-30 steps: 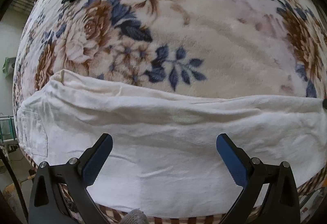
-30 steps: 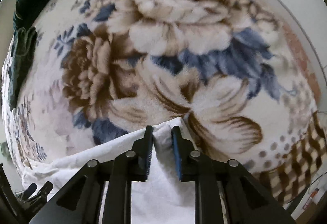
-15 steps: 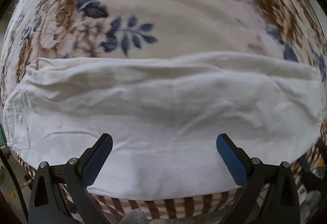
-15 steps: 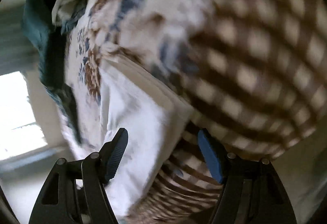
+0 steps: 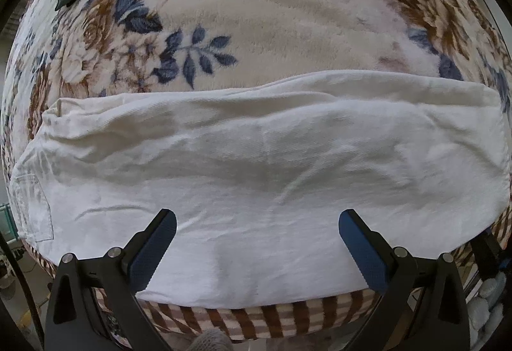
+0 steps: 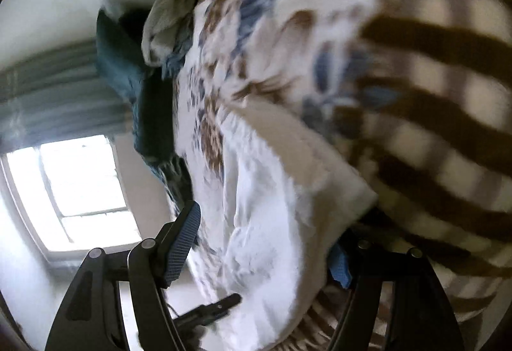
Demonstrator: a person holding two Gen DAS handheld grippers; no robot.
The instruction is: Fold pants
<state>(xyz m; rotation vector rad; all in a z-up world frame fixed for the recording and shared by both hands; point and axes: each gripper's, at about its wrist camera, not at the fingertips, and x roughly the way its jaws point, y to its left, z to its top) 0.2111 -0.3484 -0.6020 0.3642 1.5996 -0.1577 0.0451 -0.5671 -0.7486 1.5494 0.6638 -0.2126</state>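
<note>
Since both your left gripper (image 5: 257, 243) and right gripper (image 6: 267, 250) hang spread and empty, the pants (image 5: 256, 178) near the bed's (image 5: 288, 40) striped edge could slide off if you snag them.

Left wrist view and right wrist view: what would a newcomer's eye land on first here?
The long white pants lie folded lengthwise across the near edge of a floral blanket with big brown and blue flowers. The left gripper hangs open above them, holding nothing. In the blurred, tilted right wrist view, the open right gripper straddles the pants' end, beside a bright window.
</note>
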